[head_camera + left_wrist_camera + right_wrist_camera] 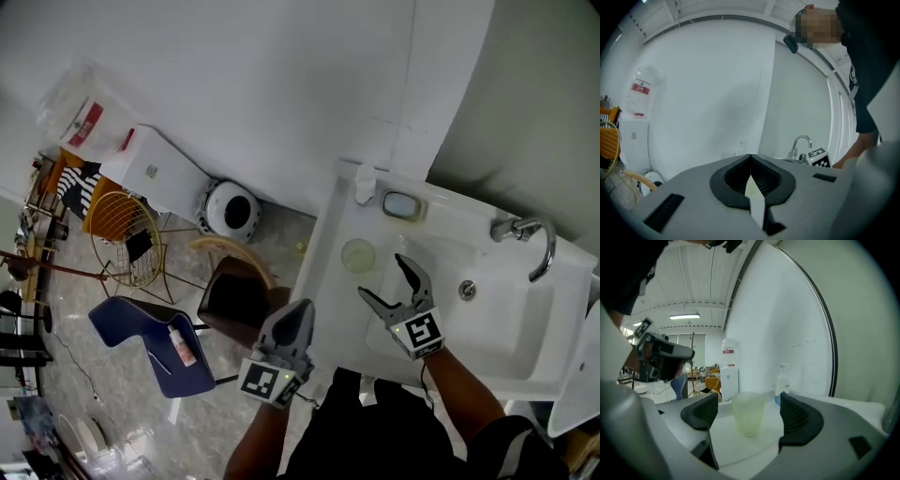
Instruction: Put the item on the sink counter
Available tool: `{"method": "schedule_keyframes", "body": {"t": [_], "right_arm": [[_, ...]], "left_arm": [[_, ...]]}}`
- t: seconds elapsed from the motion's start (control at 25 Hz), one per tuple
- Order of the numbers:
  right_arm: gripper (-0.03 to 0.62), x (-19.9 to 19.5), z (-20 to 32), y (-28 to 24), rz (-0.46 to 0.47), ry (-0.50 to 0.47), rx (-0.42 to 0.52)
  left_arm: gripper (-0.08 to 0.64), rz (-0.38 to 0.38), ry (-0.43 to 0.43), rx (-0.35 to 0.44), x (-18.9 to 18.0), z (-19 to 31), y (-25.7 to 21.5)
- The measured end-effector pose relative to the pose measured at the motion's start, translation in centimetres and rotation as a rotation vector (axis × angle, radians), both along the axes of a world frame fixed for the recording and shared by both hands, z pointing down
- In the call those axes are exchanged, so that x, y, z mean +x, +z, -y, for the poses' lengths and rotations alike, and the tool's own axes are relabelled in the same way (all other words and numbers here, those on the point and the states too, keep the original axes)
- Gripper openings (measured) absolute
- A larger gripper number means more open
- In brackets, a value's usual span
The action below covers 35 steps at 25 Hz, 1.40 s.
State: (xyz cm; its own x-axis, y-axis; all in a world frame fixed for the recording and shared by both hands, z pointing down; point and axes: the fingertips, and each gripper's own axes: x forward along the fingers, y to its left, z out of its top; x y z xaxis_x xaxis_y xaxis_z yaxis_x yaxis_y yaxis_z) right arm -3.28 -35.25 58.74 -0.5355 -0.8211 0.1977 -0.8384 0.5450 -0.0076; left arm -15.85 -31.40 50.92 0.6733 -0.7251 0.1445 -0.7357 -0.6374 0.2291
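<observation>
A translucent, textured plastic cup (358, 255) stands upright on the left wing of the white sink counter (330, 225). My right gripper (382, 277) hovers just in front of it with its jaws spread wide. In the right gripper view the cup (748, 412) sits between the two dark pads (700, 411), and neither pad touches it. My left gripper (292, 325) hangs off the counter's left edge, above the floor, with its jaws closed together and nothing visible in them. In its own view the left gripper (751, 174) points toward the wall.
A white soap dispenser (365, 184) and a soap dish (403, 204) stand at the counter's back. The basin (492, 314) and chrome faucet (527, 238) lie to the right. On the floor to the left are a brown bin (237, 296), a blue chair (148, 349) and a yellow wire basket (126, 234).
</observation>
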Motion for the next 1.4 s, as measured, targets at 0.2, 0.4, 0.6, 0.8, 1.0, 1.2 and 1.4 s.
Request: {"method": "schedule_keyframes", "body": {"t": [0.2,0.4,0.6,0.8,1.0,1.2,1.4], "right_arm": [[0.341,1.8,-3.1,-6.8,0.031,0.009,0.133],[0.244,3.6,-6.3,-11.2,0.048,0.046,0.196],[0.166,5.1,-8.4,-14.3,0.047,0.093,0.237],[0.076,6.2,-10.6,-17.2,0.047,0.140,0.267],[0.014,7.2,-11.8,-19.4,0.030,0.176,0.305],[0.012,8.0,-12.1,-20.5,-0.021,0.199,0.321],[0.012,8.9,-12.1,-21.0,-0.046,0.221,0.314]], "left_arm": [[0.011,-0.004,0.052,0.031,2.4,-0.6,-0.8],[0.011,0.013,0.097,0.061,4.8,-1.5,-1.4],[0.011,-0.001,0.100,0.089,6.3,-1.8,-3.6],[0.011,0.018,0.126,0.117,7.2,-2.9,-6.1],[0.011,0.013,0.128,0.133,7.6,-3.3,-7.5],[0.011,-0.001,0.143,0.164,8.3,-3.7,-7.9],[0.011,0.008,0.135,0.154,8.6,-3.9,-7.7]]}}
